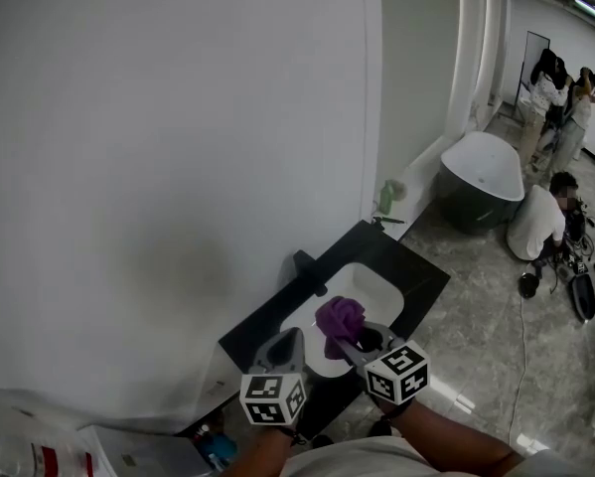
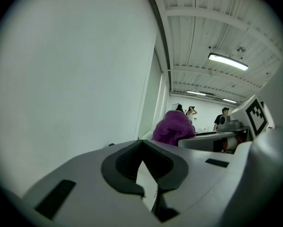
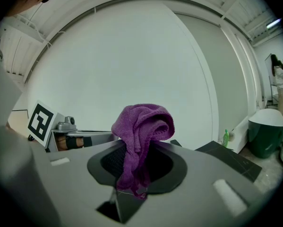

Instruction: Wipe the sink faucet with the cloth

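Purple cloth (image 1: 339, 316) over white sink (image 1: 369, 288) in black table (image 1: 421, 278), clamped in right hand-held gripper (image 1: 343, 340); left hand-held gripper (image 1: 285, 348) closed & empty beside it. Dark faucet (image 1: 303, 263) by wall (image 1: 178, 147), clear of cloth; green bottle (image 1: 386, 199) past table's far end.

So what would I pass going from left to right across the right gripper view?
Marker cube → purple cloth → green bottle → dark green bathtub.

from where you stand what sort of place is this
Probably a bathroom mock-up or showroom in a large hall: a white sink set in a black counter against the wall, a freestanding bathtub on the stone-look floor, and people busy further off.
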Available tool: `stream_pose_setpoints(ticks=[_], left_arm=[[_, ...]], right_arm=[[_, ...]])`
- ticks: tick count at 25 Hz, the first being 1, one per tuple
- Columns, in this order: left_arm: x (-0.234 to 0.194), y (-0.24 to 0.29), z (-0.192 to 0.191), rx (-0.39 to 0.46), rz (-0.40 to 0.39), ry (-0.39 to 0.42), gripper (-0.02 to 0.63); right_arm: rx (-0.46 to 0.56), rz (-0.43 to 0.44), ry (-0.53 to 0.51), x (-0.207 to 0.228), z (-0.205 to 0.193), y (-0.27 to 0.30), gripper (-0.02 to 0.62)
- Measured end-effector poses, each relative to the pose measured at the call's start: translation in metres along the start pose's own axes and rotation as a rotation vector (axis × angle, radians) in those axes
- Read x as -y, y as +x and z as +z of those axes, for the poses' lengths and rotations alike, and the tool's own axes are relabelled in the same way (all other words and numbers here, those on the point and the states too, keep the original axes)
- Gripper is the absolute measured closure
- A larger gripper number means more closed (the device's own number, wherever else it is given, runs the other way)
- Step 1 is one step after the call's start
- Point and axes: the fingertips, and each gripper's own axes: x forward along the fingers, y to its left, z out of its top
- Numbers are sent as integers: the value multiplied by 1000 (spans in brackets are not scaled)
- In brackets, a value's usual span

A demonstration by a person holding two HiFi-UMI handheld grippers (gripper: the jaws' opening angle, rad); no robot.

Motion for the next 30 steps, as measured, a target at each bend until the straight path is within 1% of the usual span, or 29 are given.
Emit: stream_pose_setpoints(ticks=[4,7,11,14,24,27,30], left_arm=[[-4,3,4,9,-16,7,598],[-5,10,3,6,-20,1,598],[-6,31,-1,-3,0,-6,598],[-11,56,-6,-15,42,-23,598],[-40,172,-21,-62,234,-110,598],[-43,195,-30,-73,274,-133,598],[-47,208,-40,-92,297,-145,598]], right_arm=[[14,-12,4,-2,1,4,499],[3,-5,5,1,-2,9,499],[-9,15,11,24,-3,22,499],[-32,58,16,50,-6,40,499],[-176,258,3,160,-11,135,499],[-223,298,2,187,-20,163,499],[-254,320,-17,203,-25,196,499]])
